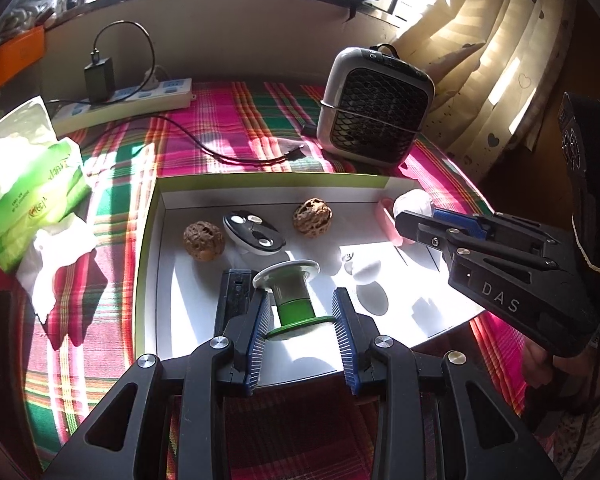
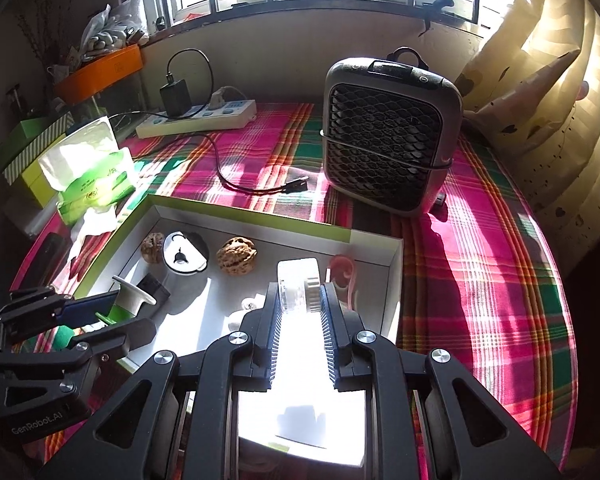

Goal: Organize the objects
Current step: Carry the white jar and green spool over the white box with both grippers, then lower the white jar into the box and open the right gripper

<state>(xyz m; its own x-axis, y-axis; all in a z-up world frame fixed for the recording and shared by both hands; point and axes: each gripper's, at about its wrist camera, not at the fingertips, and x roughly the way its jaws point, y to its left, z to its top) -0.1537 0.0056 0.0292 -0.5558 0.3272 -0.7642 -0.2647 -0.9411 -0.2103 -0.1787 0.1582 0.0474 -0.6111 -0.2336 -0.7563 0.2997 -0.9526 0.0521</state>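
A white tray with a lime-green rim (image 1: pixel 150 240) lies on the plaid cloth. In it are two walnuts (image 1: pixel 203 240) (image 1: pixel 312 216), a black-and-white oval device (image 1: pixel 254 234), a black block (image 1: pixel 234 292), a pink piece (image 2: pixel 342 276) and small white bits (image 1: pixel 366 270). My left gripper (image 1: pixel 302 320) is over the tray's near side, shut on a green and white spool-shaped piece (image 1: pixel 292 296). My right gripper (image 2: pixel 300 296) is over the tray's right part, shut on a small clear and white piece (image 2: pixel 302 290), which appears as a white lump (image 1: pixel 414 204) in the left wrist view.
A grey fan heater (image 2: pixel 388 136) stands behind the tray on the right. A power strip (image 2: pixel 196 118) with a charger and a black cable (image 2: pixel 236 182) lies at the back. A green tissue pack (image 1: pixel 32 184) sits left of the tray. Curtains (image 2: pixel 540 100) hang at the right.
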